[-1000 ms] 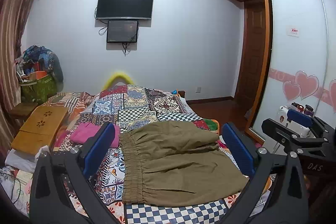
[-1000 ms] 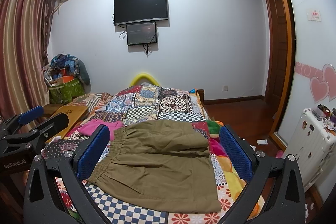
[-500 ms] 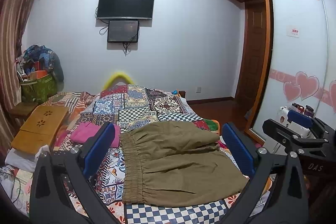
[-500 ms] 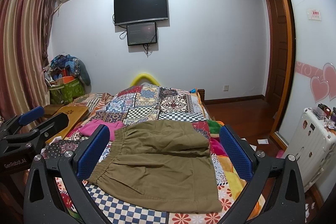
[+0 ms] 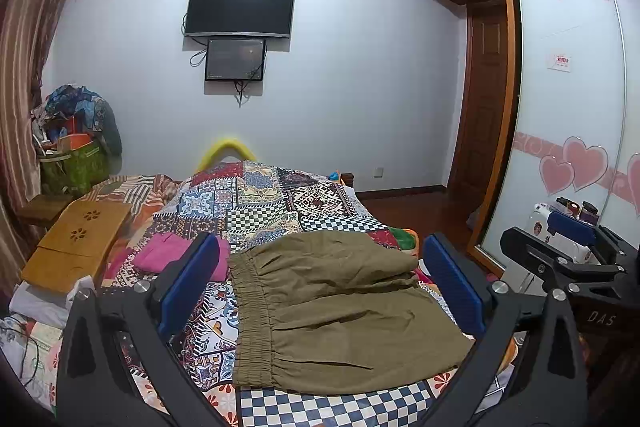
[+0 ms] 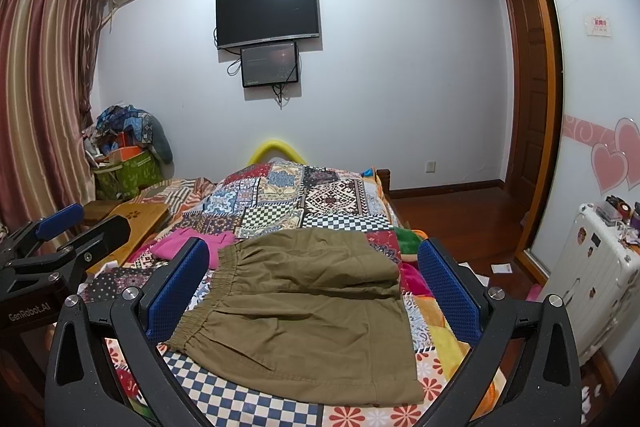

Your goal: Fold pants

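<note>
Olive-brown pants (image 5: 332, 311) lie folded flat on the patchwork bedspread (image 5: 280, 199), elastic waistband to the left, also in the right wrist view (image 6: 304, 311). My left gripper (image 5: 320, 287) is open and empty, held above the near part of the pants. My right gripper (image 6: 316, 287) is open and empty too, above the same pants. Each gripper shows at the edge of the other's view: the right gripper (image 5: 568, 251) and the left gripper (image 6: 60, 239).
A pink folded garment (image 5: 168, 257) lies left of the pants. A wooden lap table (image 5: 76, 243) sits at the bed's left side. A white suitcase (image 6: 592, 275) stands on the right by the wardrobe. A pile of bags (image 6: 124, 155) is in the left corner.
</note>
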The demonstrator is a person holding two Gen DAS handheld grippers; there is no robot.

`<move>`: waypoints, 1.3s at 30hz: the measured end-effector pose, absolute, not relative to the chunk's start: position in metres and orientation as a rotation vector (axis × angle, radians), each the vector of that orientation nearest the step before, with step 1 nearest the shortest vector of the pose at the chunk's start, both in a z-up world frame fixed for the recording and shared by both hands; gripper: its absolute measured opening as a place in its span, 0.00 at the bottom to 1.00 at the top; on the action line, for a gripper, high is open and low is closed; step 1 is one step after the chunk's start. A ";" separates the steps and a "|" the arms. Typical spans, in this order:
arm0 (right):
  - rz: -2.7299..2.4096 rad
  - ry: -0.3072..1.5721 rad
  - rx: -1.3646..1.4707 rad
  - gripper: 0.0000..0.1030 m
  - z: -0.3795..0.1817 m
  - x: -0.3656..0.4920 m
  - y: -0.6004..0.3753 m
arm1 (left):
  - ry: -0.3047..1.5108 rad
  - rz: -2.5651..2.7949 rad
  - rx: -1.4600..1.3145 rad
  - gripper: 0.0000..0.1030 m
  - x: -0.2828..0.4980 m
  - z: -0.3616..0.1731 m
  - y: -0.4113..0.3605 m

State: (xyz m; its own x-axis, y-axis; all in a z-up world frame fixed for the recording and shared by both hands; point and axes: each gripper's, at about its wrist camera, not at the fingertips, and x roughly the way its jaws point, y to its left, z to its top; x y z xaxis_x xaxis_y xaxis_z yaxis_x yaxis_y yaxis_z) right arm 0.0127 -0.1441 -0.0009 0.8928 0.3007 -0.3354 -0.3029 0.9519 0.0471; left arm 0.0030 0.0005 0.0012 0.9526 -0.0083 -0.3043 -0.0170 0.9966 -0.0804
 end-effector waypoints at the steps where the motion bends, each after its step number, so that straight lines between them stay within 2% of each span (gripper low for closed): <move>1: 0.313 0.347 -0.006 1.00 -0.001 0.013 -0.144 | 0.310 0.005 -0.083 1.00 0.003 0.001 0.001; 26: 0.302 0.365 -0.004 1.00 -0.006 0.016 -0.144 | 0.319 0.014 -0.078 1.00 0.005 -0.005 0.005; 32: 0.228 0.448 -0.027 1.00 -0.027 0.033 -0.155 | 0.353 0.046 -0.076 1.00 0.016 -0.019 0.020; 39: 0.133 0.585 -0.027 1.00 -0.062 0.056 -0.195 | 0.493 0.094 -0.093 1.00 0.049 -0.053 0.056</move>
State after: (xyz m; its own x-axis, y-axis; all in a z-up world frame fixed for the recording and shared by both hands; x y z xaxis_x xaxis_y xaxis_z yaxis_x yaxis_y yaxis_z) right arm 0.0558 -0.1953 -0.0618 0.8256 0.1181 -0.5518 -0.1331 0.9910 0.0129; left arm 0.0491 0.0564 -0.0526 0.8767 0.0677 -0.4763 -0.1127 0.9914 -0.0665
